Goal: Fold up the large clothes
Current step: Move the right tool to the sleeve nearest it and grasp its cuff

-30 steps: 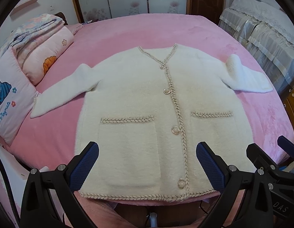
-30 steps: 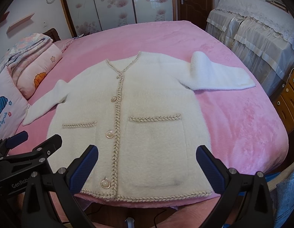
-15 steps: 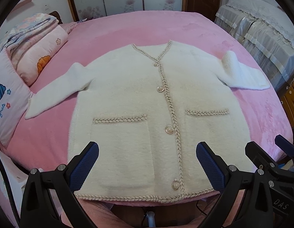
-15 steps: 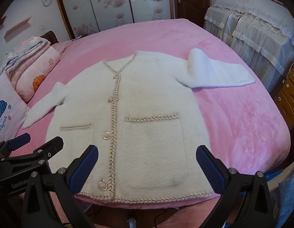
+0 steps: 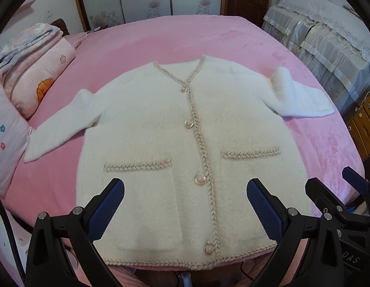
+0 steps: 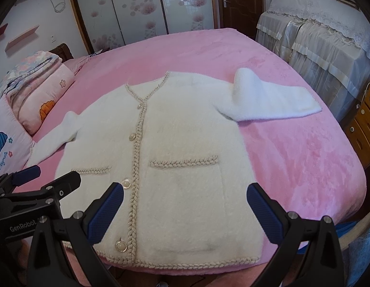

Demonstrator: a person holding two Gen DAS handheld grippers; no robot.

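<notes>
Your cardigan [image 5: 161,129] flat on pink bed [image 5: 232,38], hem at 6 o'clock. Both pockets flat. Your left gripper [image 5: 185,205] and right gripper [image 6: 185,205]: jaws spread, holding nothing. Wall shelf [image 6: 22,37] in right view only.

A bedroom in a home is shown. Most of both views is filled by a wide bed [image 5: 232,38] covered in a pink plush blanket. Folded quilts [image 5: 34,47] and a cartoon-printed pillow [image 5: 5,138] are stacked at its left side. Along the far wall, sliding wardrobe doors [image 6: 142,7] printed with pink flowers are seen, with a dark wooden door [image 6: 240,2] beside them. On the right, furniture draped in lace-edged cloth [image 6: 323,38] and a wooden drawer unit [image 6: 364,122] are set.
</notes>
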